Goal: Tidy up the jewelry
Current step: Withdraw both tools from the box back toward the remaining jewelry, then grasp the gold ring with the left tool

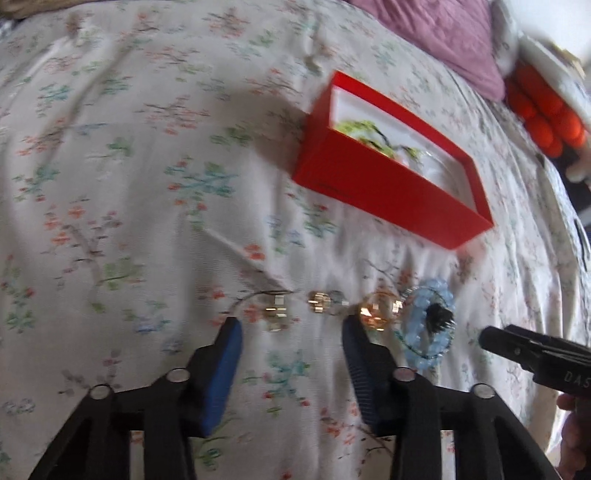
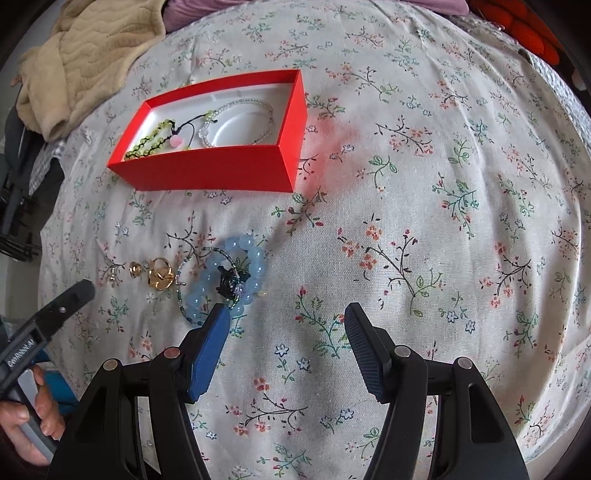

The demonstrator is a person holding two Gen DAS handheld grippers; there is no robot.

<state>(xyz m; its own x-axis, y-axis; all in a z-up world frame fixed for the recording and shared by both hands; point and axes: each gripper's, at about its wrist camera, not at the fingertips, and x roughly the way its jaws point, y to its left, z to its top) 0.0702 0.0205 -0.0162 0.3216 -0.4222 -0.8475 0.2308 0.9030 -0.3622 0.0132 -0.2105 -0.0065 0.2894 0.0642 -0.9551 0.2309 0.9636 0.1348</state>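
A red box (image 1: 388, 184) (image 2: 207, 173) lies open on the floral sheet, with a green bead bracelet (image 2: 147, 142) and a clear bead bracelet (image 2: 236, 110) inside. In front of it lie a row of jewelry: a pale blue bead bracelet (image 1: 412, 321) (image 2: 255, 258) with a black charm (image 2: 231, 282), a gold ring (image 1: 380, 308) (image 2: 160, 277) and two small gold pieces (image 1: 319, 301) (image 1: 275, 314). My left gripper (image 1: 291, 325) is low over the small gold pieces, its pads apart and not pressing on them. My right gripper (image 2: 288, 312) stands open and empty, its left fingertip beside the blue bracelet.
The floral sheet (image 2: 443, 221) covers a bed. A beige blanket (image 2: 85, 55) lies at the far left, a purple pillow (image 1: 443, 33) and an orange plush thing (image 1: 543, 114) at the far right. A hand (image 2: 33, 413) holds the left gripper's handle.
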